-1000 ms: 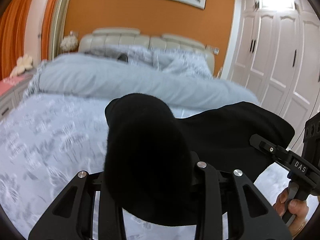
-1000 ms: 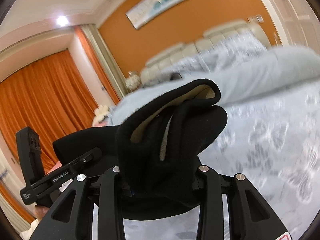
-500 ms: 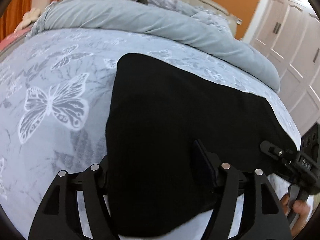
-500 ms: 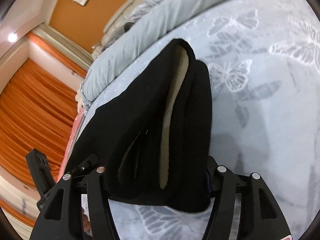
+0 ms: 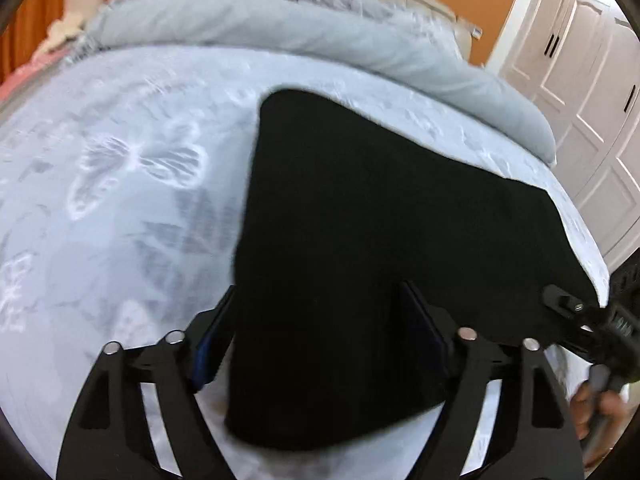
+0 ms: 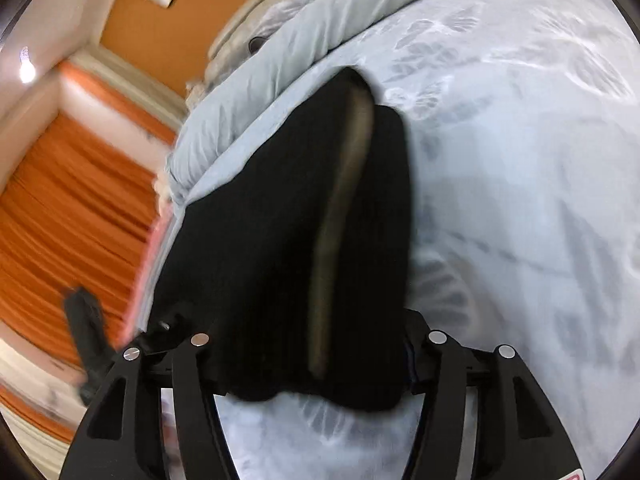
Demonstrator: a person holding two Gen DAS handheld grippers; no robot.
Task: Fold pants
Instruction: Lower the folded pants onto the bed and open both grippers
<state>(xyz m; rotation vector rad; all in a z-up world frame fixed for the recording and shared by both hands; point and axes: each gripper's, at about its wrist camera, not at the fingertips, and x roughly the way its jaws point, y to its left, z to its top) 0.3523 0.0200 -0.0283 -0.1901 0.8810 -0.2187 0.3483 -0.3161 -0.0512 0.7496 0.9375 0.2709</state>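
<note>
The black pants (image 5: 360, 216) lie folded on the pale blue butterfly-print bed cover (image 5: 120, 184). In the left wrist view my left gripper (image 5: 320, 320) has its fingers spread on either side of the near edge of the pants, with gaps at the pads. In the right wrist view the pants (image 6: 280, 220) show a beige fleece lining (image 6: 340, 216) along a fold. My right gripper (image 6: 312, 356) also stands spread around the near edge of the cloth. The right gripper shows in the left wrist view (image 5: 592, 320), at the pants' right corner.
A grey duvet (image 5: 320, 40) is bunched across the bed behind the pants, with pillows and a padded headboard beyond. White wardrobe doors (image 5: 580, 60) stand on the right. Orange curtains (image 6: 60, 220) hang on the left side of the room.
Both grippers lowered the lifted pants onto the bed and laid them flat. The jaws of both have since opened around the cloth edge.
</note>
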